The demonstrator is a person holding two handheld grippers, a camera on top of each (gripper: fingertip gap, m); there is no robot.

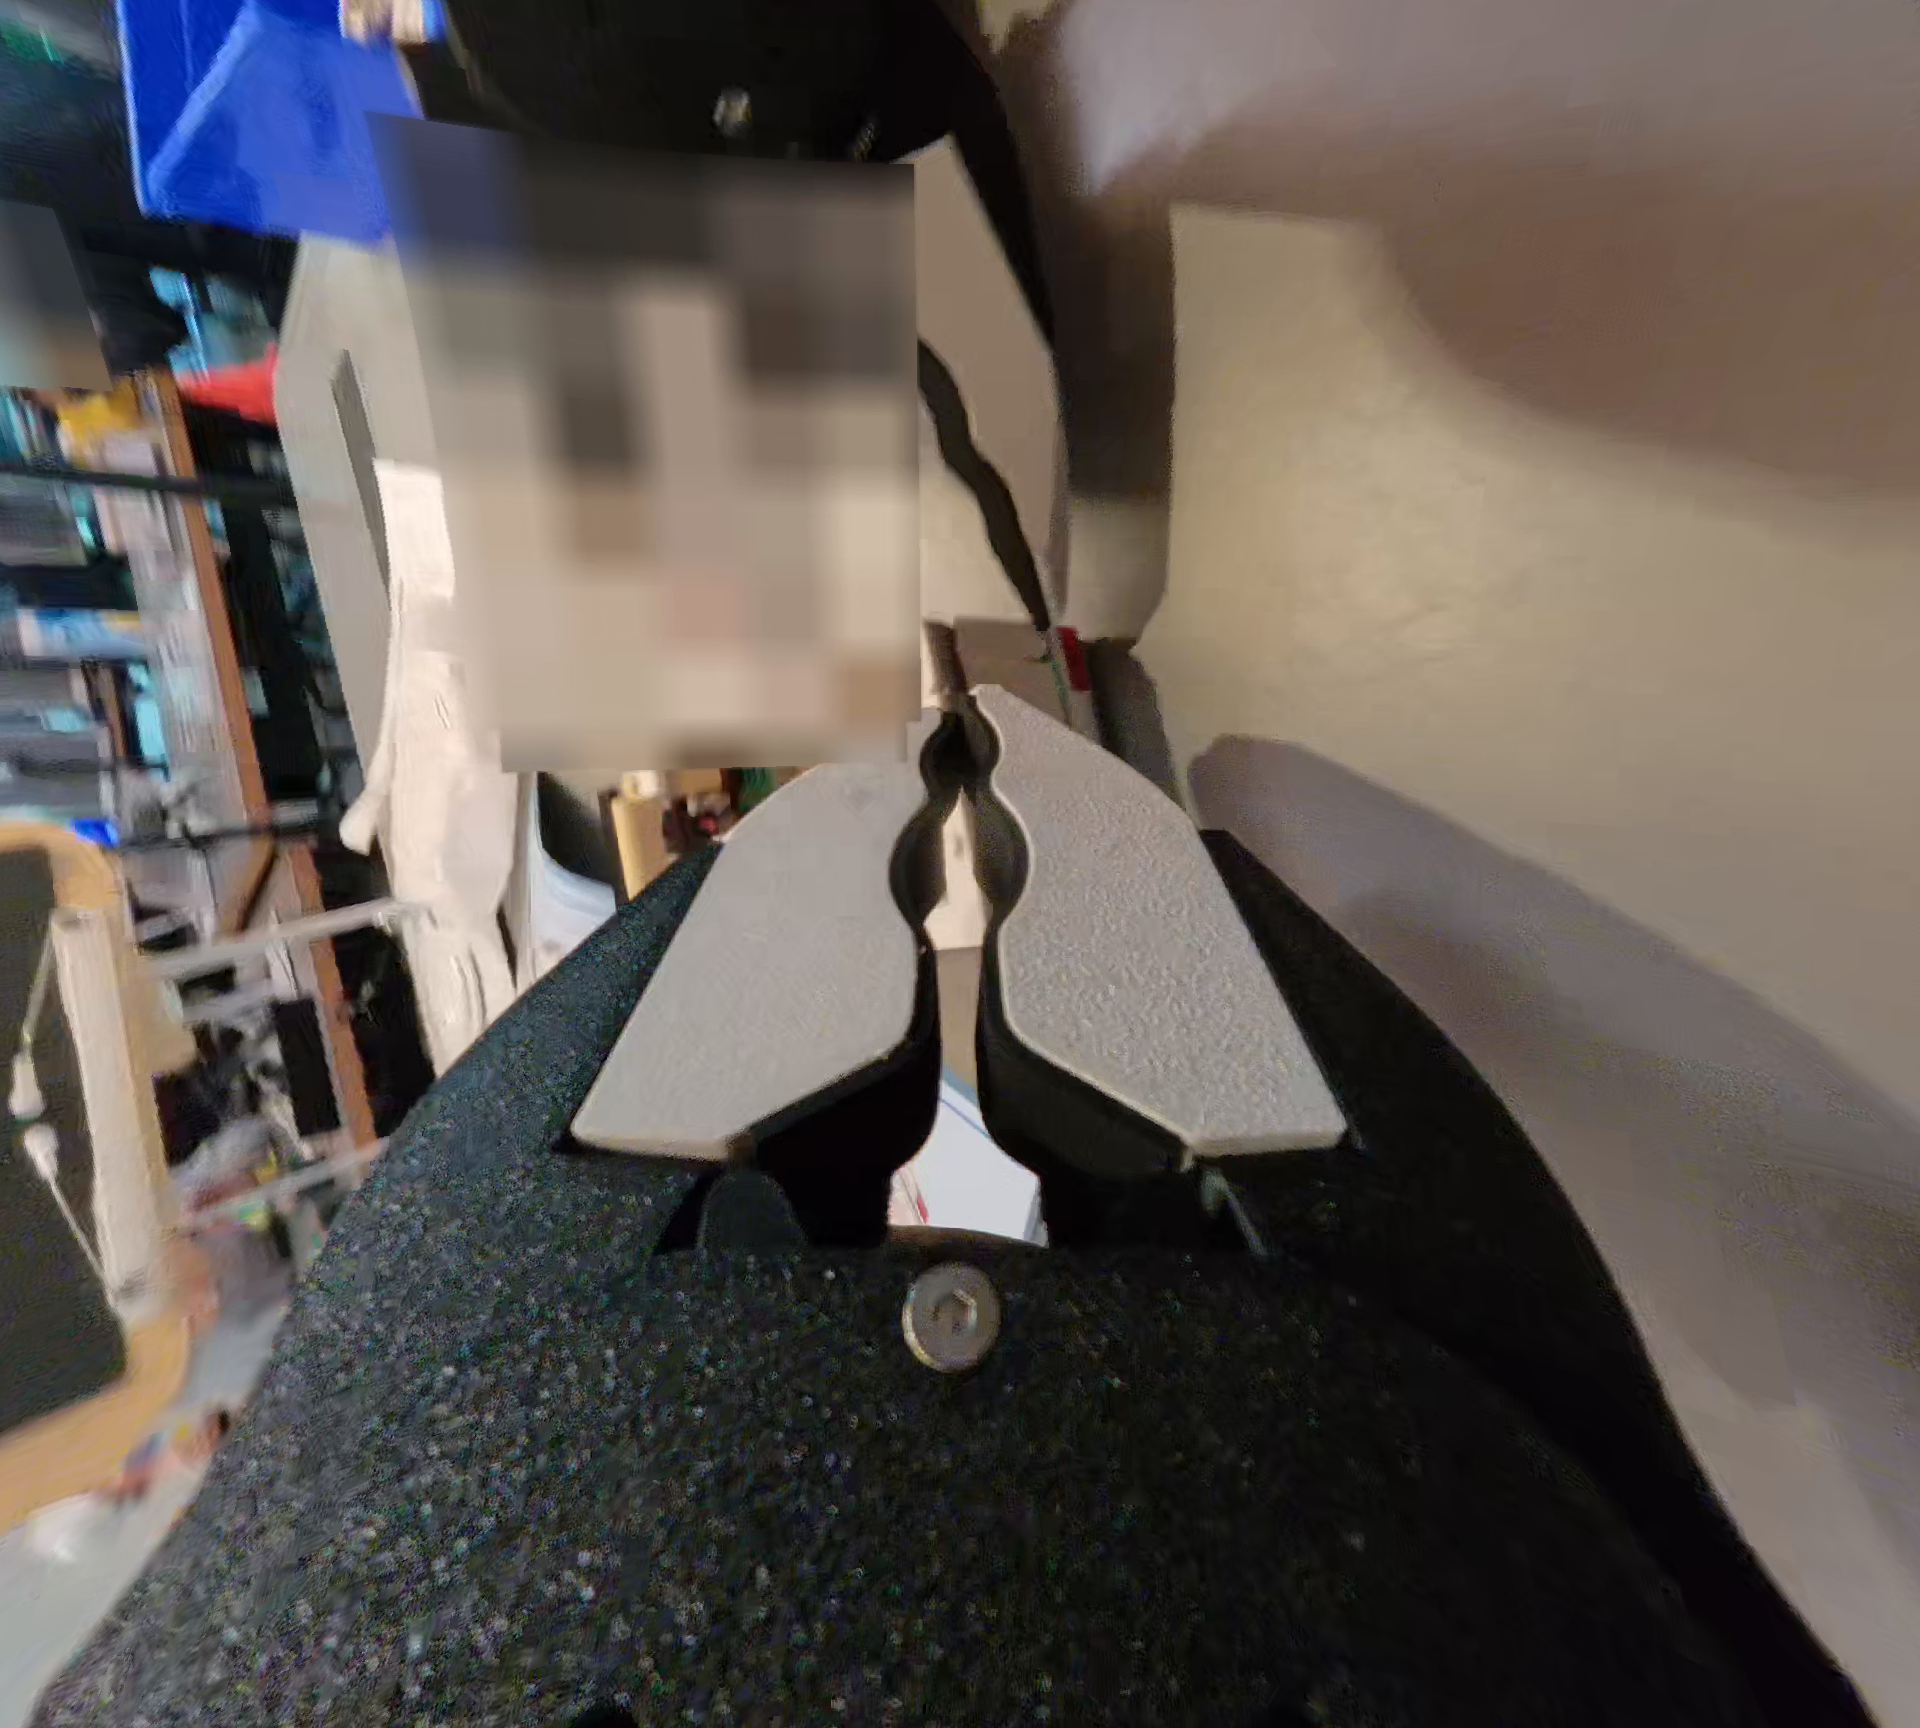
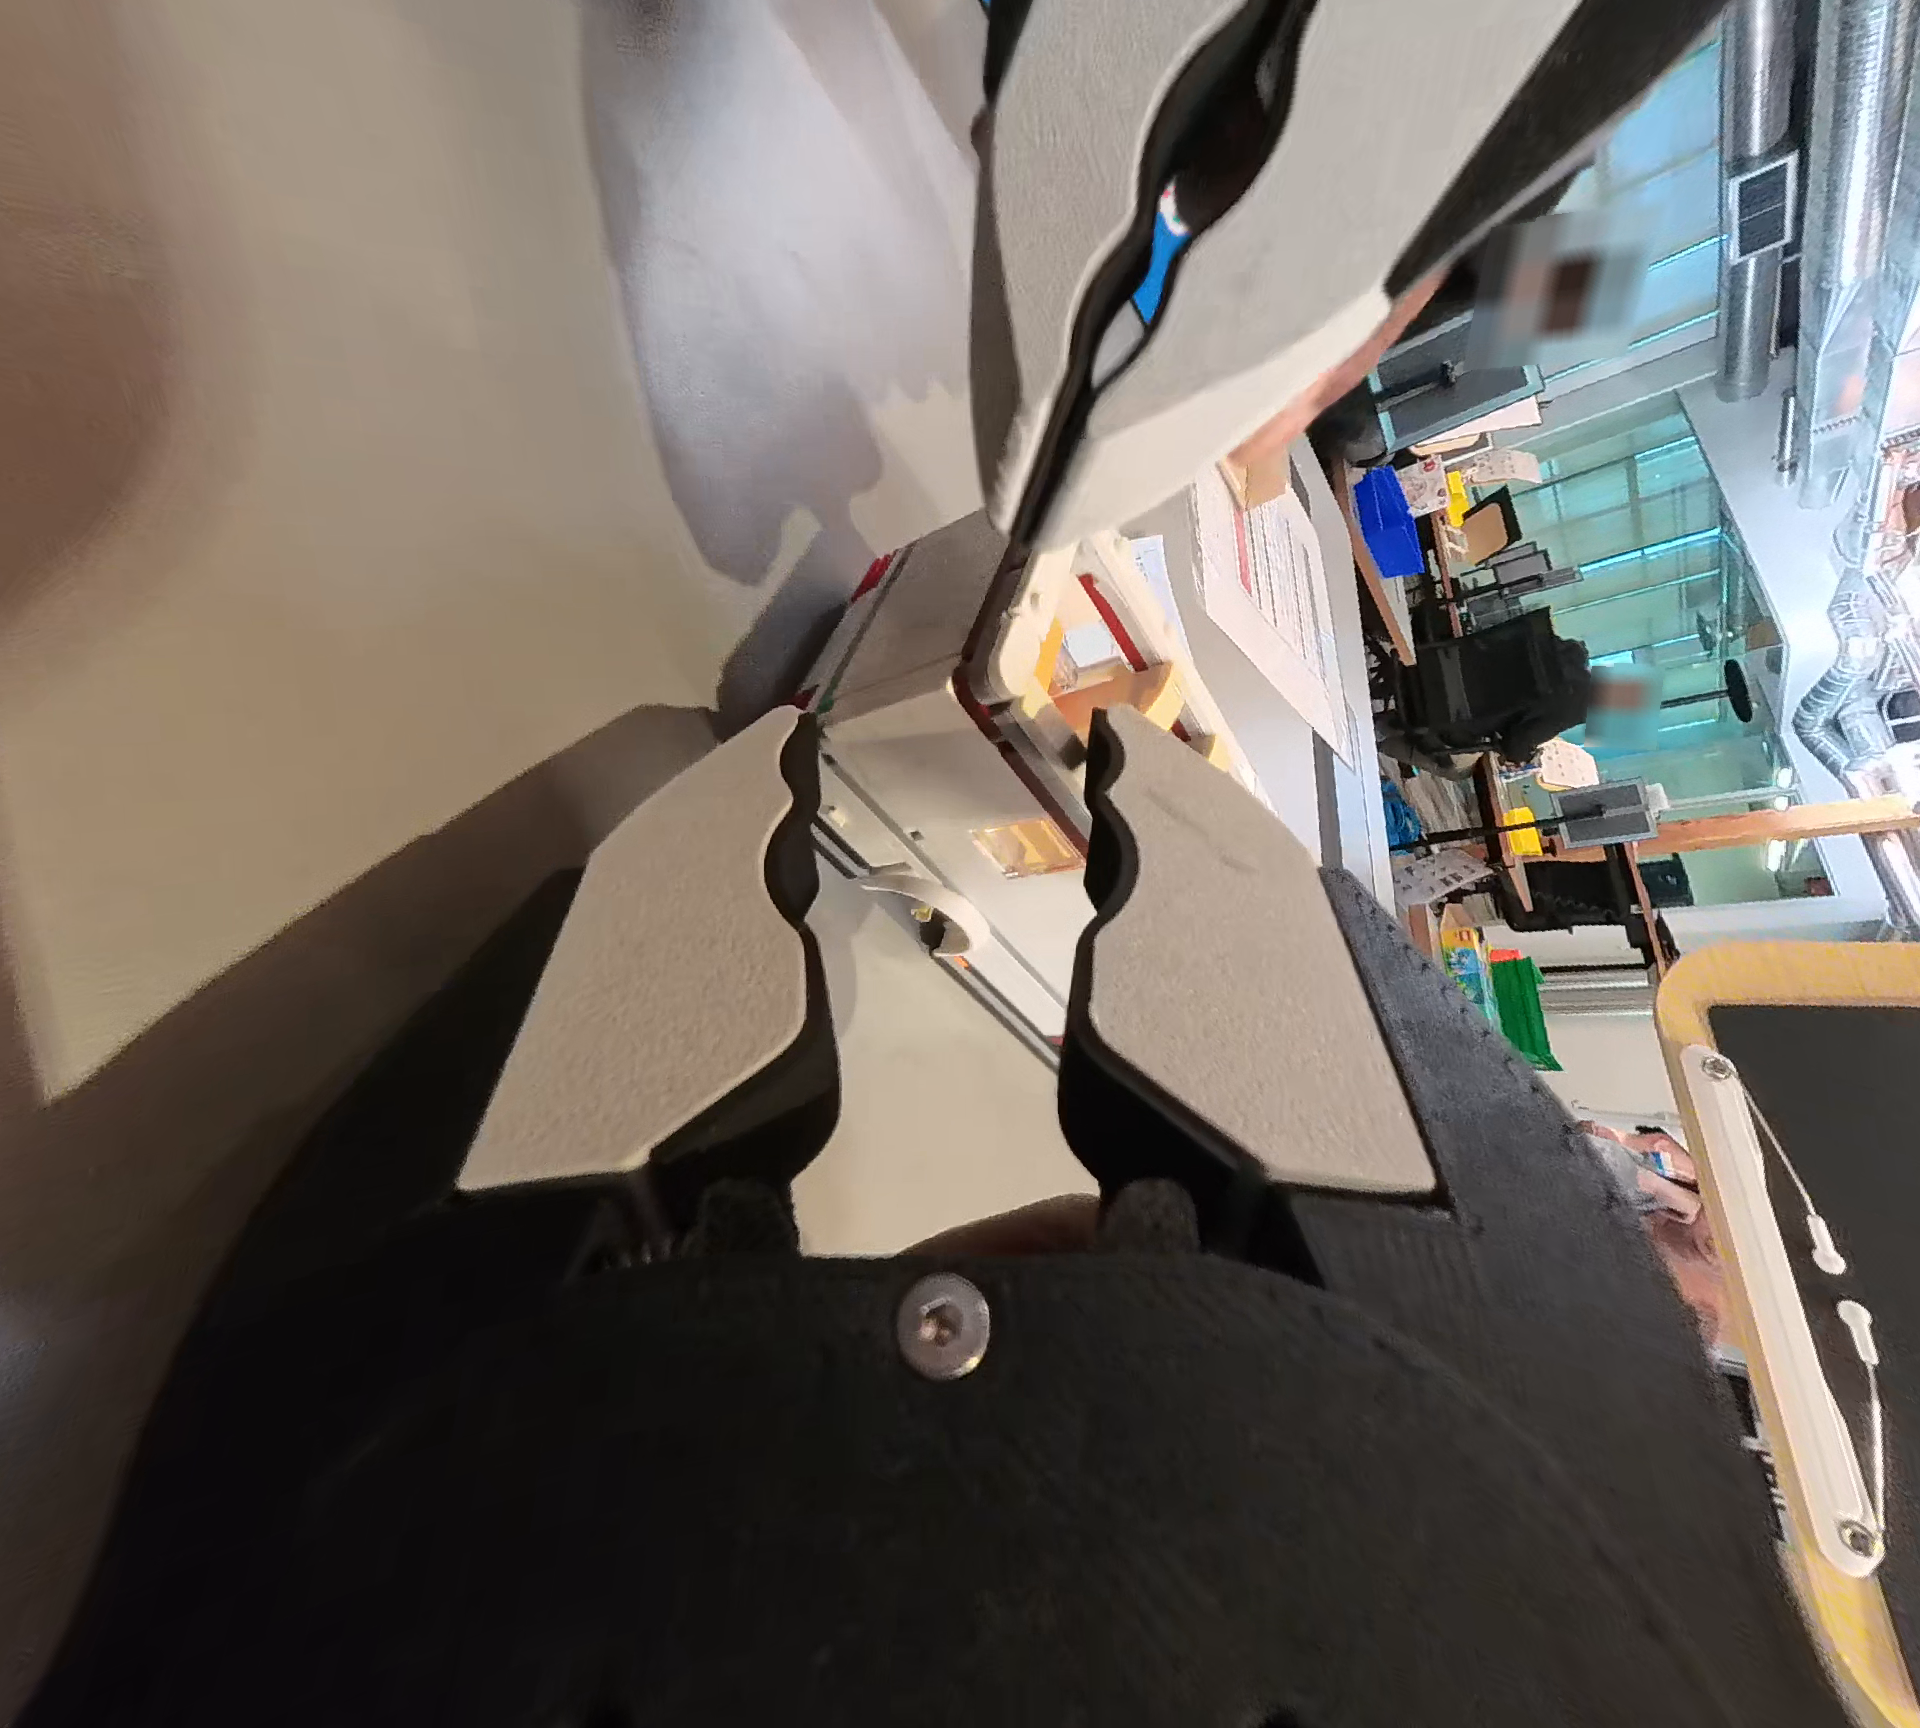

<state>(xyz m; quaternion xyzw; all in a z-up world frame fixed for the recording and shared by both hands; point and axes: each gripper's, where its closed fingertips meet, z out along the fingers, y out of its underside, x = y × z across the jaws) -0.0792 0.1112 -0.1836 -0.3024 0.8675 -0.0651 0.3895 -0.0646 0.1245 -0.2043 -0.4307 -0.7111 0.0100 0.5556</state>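
A white-grey box (image 2: 914,618) with a dark red seam and a clear lid with orange tabs stands on a cream surface (image 2: 312,431). My right gripper (image 2: 951,733) is open and empty. Its fingers (image 2: 675,951) reach toward the box's near side, one on each flank, without pressing on it. My left gripper (image 2: 1013,525) comes in from above, and its shut tips rest at the box's upper corner. In the left wrist view my left gripper (image 1: 961,722) is shut, with a grey and red part of the box (image 1: 997,650) just beyond the tips. Whether anything thin is pinched there, I cannot tell.
Paper sheets (image 2: 1278,598) lie beyond the box. A wood-framed black board (image 2: 1818,1263) is at the right edge. A blue bin (image 1: 239,16) and cluttered shelves (image 1: 104,535) are on the left. A person sits far off (image 2: 1496,691). Both grippers' tips are close together, under 4 cm apart.
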